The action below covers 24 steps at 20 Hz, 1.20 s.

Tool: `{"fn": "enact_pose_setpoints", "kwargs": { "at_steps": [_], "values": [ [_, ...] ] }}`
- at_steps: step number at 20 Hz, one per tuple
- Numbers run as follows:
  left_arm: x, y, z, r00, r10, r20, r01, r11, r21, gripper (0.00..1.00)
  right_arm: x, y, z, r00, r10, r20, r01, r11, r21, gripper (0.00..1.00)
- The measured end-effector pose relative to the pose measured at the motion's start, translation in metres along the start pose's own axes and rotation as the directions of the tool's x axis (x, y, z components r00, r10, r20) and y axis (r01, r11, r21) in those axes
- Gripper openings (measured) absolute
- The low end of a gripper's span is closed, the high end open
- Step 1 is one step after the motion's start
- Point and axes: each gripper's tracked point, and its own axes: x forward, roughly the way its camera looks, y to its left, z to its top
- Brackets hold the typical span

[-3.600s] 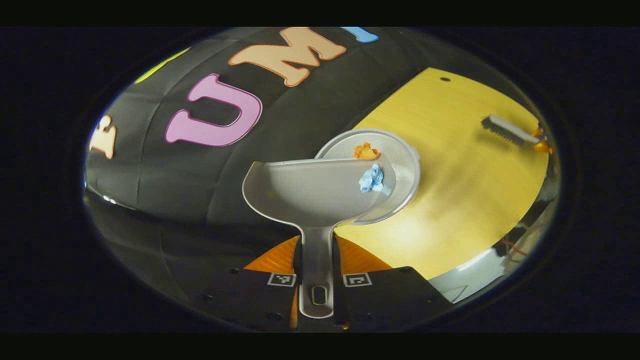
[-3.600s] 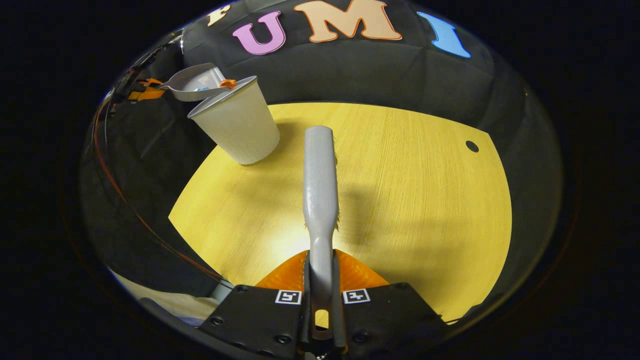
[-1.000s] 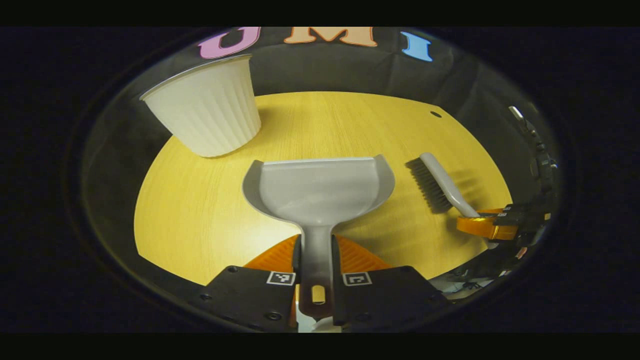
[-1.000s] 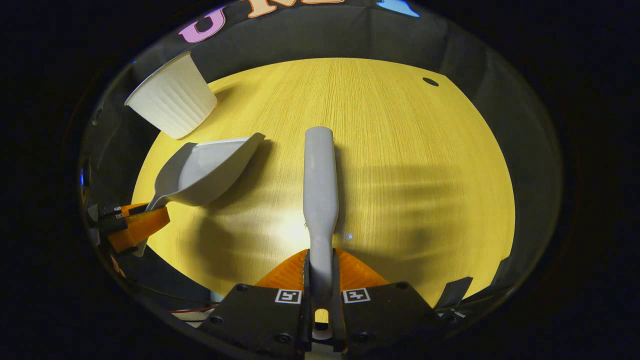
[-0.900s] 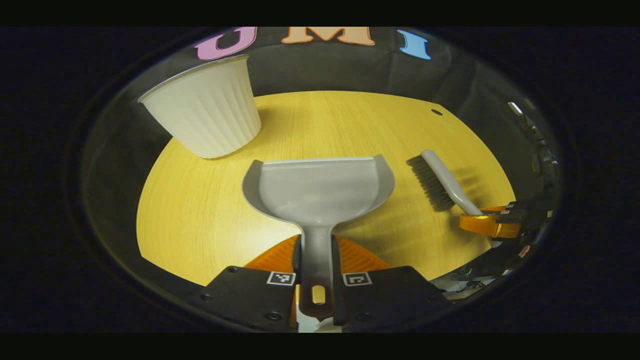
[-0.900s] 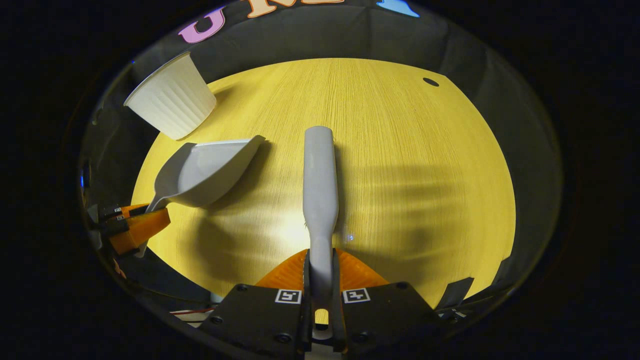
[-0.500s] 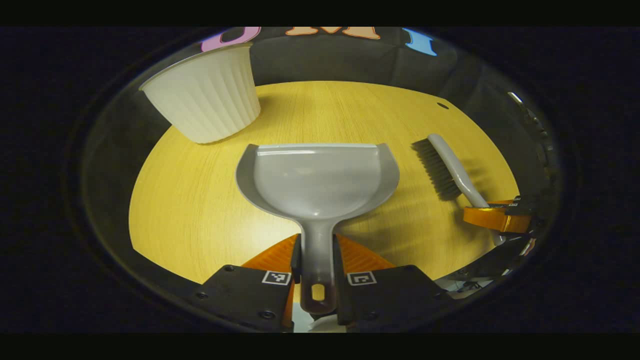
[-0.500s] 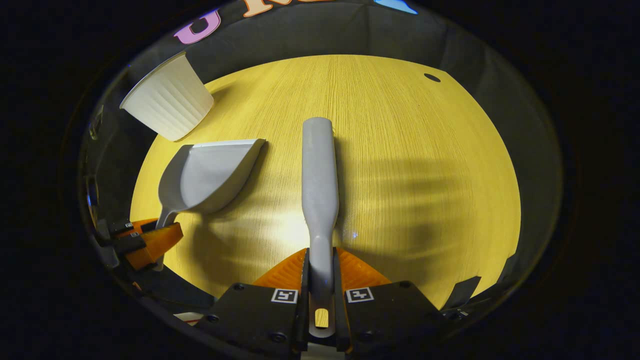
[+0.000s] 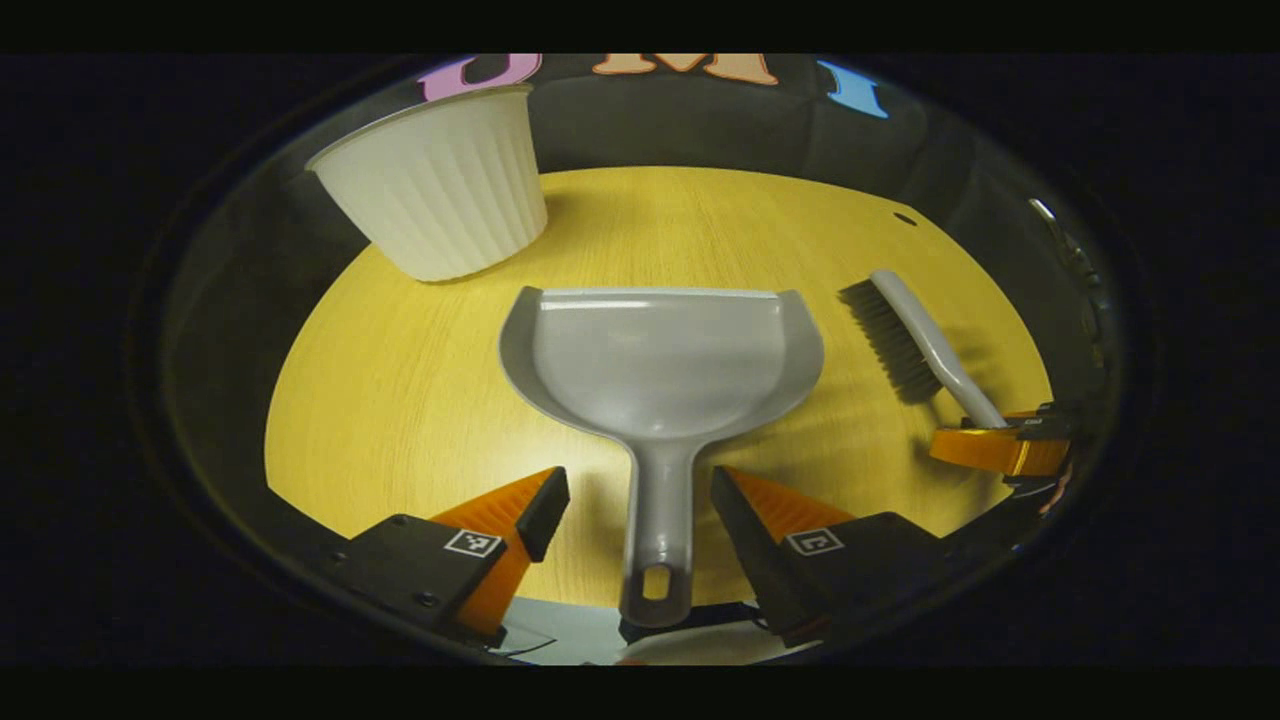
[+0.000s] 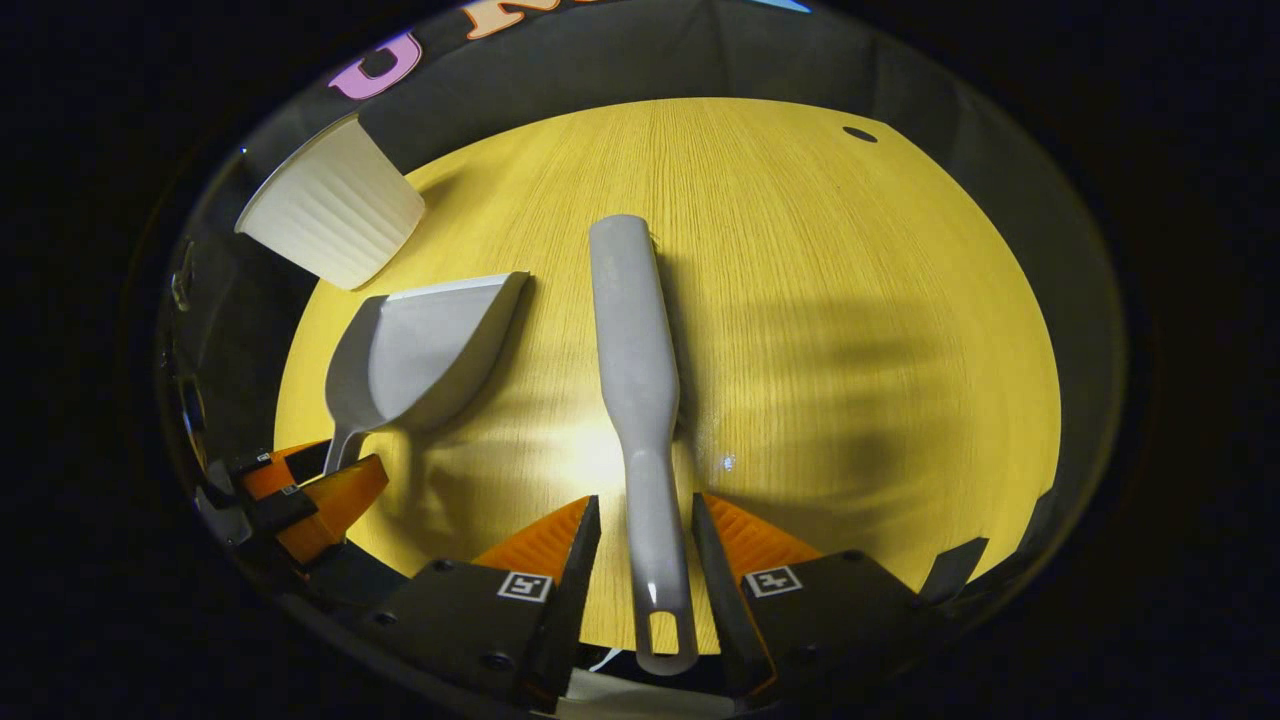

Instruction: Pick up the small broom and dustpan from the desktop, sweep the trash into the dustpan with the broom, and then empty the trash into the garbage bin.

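The grey dustpan (image 9: 660,360) lies flat and empty on the yellow desktop (image 9: 400,370), its handle running back between the spread orange fingers of my left gripper (image 9: 640,490), which is open and clear of it. The grey broom (image 10: 630,350) lies on the desktop (image 10: 850,300) to the dustpan's (image 10: 420,350) right, bristles down. Its handle passes between the parted fingers of my right gripper (image 10: 645,515), open too. The left gripper view shows the broom (image 9: 900,335) with dark bristles and the right gripper (image 9: 1000,450). The left gripper (image 10: 300,490) appears at the right gripper view's left edge.
A white ribbed garbage bin (image 9: 440,185) stands at the desktop's far left corner, behind the dustpan; the right gripper view has the bin (image 10: 330,215) at upper left. A small dark hole (image 10: 860,133) marks the far right of the desktop.
The dustpan emptied its paper scraps into the bin, then came down onto the desktop. In the last half second both grippers opened, letting go of dustpan and broom, which now lie on the desktop.
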Motion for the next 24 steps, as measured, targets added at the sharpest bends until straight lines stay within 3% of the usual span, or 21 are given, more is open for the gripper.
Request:
{"fn": "enact_pose_setpoints", "kwargs": {
  "at_steps": [1,4,5,6,11,14,16,18,21,23,24],
  "values": [
    [-0.002,0.0,0.001,1.0,-0.001,0.006,0.001,1.0,0.0,0.87,-0.001,-0.001,0.002,1.0,0.004,0.005,-0.004,1.0,0.004,0.5],
    [-0.005,-0.002,0.009,0.999,-0.002,0.038,0.002,1.0,0.008,0.94,-0.006,0.001,0.008,0.999,0.018,0.031,-0.018,1.0,0.016,0.71],
    [-0.007,-0.003,0.01,0.999,0.0,0.047,0.0,1.0,0.012,0.94,-0.008,0.002,0.01,0.999,0.023,0.038,-0.023,1.0,0.017,0.86],
    [-0.008,-0.003,0.012,0.999,0.0,0.053,-0.001,1.0,0.013,0.94,-0.011,0.002,0.011,0.999,0.025,0.042,-0.026,0.999,0.018,0.89],
    [-0.026,0.0,0.026,0.994,0.019,0.11,-0.023,0.999,0.04,0.94,-0.039,0.016,0.022,0.991,0.087,0.099,-0.092,0.995,0.04,0.93],
    [-0.055,-0.003,0.04,0.981,0.001,0.195,-0.005,1.0,0.018,0.94,-0.094,0.025,0.032,0.973,0.121,0.198,-0.133,0.99,0.052,0.93],
    [-0.09,0.0,0.057,0.951,-0.007,0.309,0.012,1.0,-0.014,0.94,-0.147,0.027,0.053,0.918,0.109,0.382,-0.136,0.99,0.046,0.93],
    [-0.133,0.007,0.076,0.891,0.01,0.453,0.019,0.998,-0.059,0.94,-0.197,0.03,0.068,0.817,0.074,0.572,-0.132,0.989,0.061,0.93],
    [-0.19,0.015,0.095,0.766,0.057,0.64,0.004,0.996,-0.094,0.93,-0.246,0.026,0.076,0.646,-0.003,0.764,-0.074,0.995,0.066,0.92],
    [-0.221,0.018,0.109,0.678,0.075,0.731,-0.025,0.997,-0.079,0.92,-0.257,0.023,0.079,0.573,-0.037,0.819,-0.024,0.998,0.062,0.92],
    [-0.232,0.016,0.116,0.641,0.071,0.764,-0.034,0.997,-0.064,0.92,-0.267,0.024,0.072,0.552,-0.039,0.833,-0.019,0.998,0.059,0.92]
  ]
}}
